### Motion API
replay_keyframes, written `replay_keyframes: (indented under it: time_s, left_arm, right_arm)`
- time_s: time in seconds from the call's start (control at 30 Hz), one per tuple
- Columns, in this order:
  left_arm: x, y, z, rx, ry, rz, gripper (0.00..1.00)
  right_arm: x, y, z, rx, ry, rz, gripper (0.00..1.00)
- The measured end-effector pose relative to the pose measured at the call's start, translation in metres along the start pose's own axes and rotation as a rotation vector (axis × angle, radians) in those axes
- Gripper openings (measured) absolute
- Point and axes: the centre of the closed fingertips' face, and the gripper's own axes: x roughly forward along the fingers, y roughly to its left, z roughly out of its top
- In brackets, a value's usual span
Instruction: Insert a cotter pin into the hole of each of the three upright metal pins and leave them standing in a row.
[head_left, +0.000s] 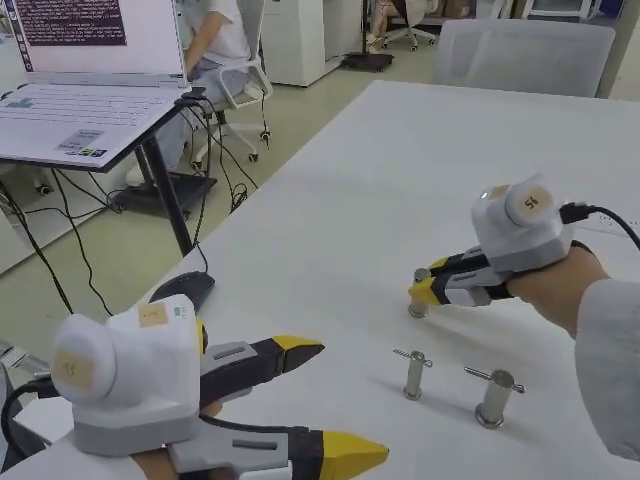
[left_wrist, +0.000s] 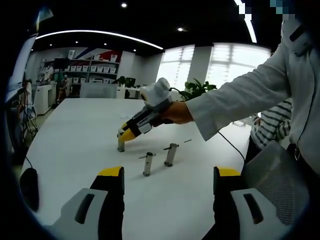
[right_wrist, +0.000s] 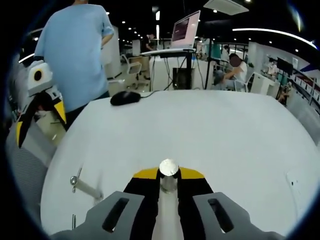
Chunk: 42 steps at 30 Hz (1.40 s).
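Note:
Three upright metal pins stand on the white table (head_left: 330, 200). The middle pin (head_left: 414, 373) and the right pin (head_left: 493, 398) each carry a cotter pin through the top. My right gripper (head_left: 428, 290) is shut on the third pin (head_left: 418, 303), the farthest one, whose round top (right_wrist: 169, 167) sits between the yellow tips. My left gripper (head_left: 330, 402) hovers open near the table's front edge, well away from the pins. In the left gripper view the row of pins (left_wrist: 147, 164) lies ahead between the open fingertips (left_wrist: 111, 173).
A black mouse (head_left: 182, 288) lies at the table's left edge. A laptop (head_left: 80, 90) sits on a stand to the left. A grey chair (head_left: 525, 55) is at the far end, and a person sits beyond the laptop. A small loose piece (left_wrist: 187, 141) lies past the pins.

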Motion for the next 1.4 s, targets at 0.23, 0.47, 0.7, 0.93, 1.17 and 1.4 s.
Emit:
replay_keyframes:
  time_s: [0.23,0.47,0.7,0.93,1.17,1.4]
  left_arm:
    - [0.004,-0.003,0.002,0.006,-0.001,-0.012,0.72]
    - [0.008,-0.01,0.005,0.018,-0.003,-0.03,0.72]
    - [0.014,-0.021,0.008,0.037,-0.003,-0.056,0.71]
    - [0.02,-0.033,0.009,0.049,0.0,-0.088,0.71]
    - [0.025,-0.044,0.014,0.063,-0.001,-0.114,0.71]
    - [0.028,-0.051,0.015,0.075,0.004,-0.131,0.71]
  right_arm:
    - [-0.023,-0.006,-0.009,0.009,-0.011,-0.017,0.13]
    - [-0.053,-0.007,-0.017,0.02,-0.022,-0.049,0.13]
    - [-0.085,-0.004,-0.034,0.042,-0.022,-0.088,0.13]
    - [-0.116,0.008,-0.057,0.061,-0.008,-0.114,0.13]
    - [-0.142,0.03,-0.074,0.059,-0.007,-0.093,0.13]
    - [-0.159,0.053,-0.087,0.046,-0.007,-0.031,0.13]
